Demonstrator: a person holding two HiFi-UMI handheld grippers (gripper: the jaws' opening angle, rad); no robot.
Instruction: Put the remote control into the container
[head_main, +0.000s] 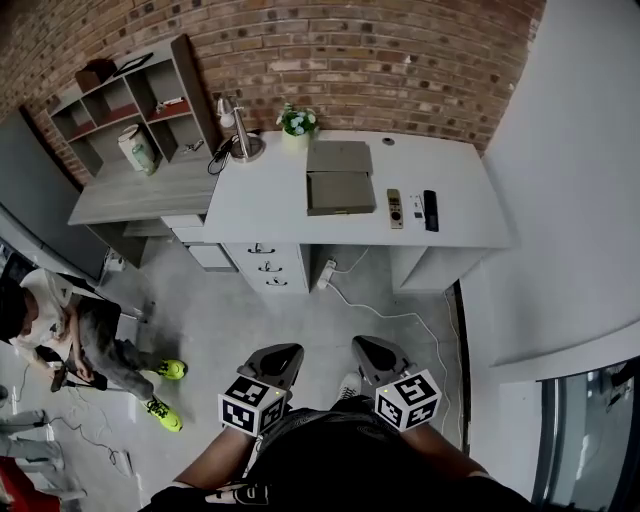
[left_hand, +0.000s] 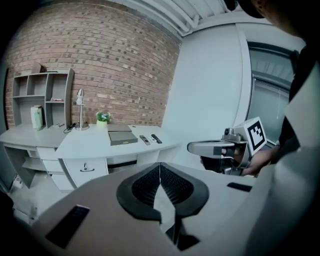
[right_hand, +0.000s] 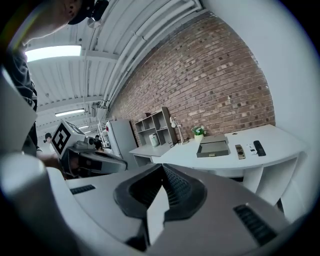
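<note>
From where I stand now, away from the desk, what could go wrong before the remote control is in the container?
1. A white cable trails across the floor before the desk; you might trip.
2. The grey remote and the black remote lie close together; a tool could nudge or take the wrong one.
3. The left tool and right tool are both shut; open one before reaching.

Two remotes, one container

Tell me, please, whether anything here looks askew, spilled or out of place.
Nothing on the desk stands out: the container sits square and the remotes lie parallel beside it. Only a white cable trails across the floor.
</note>
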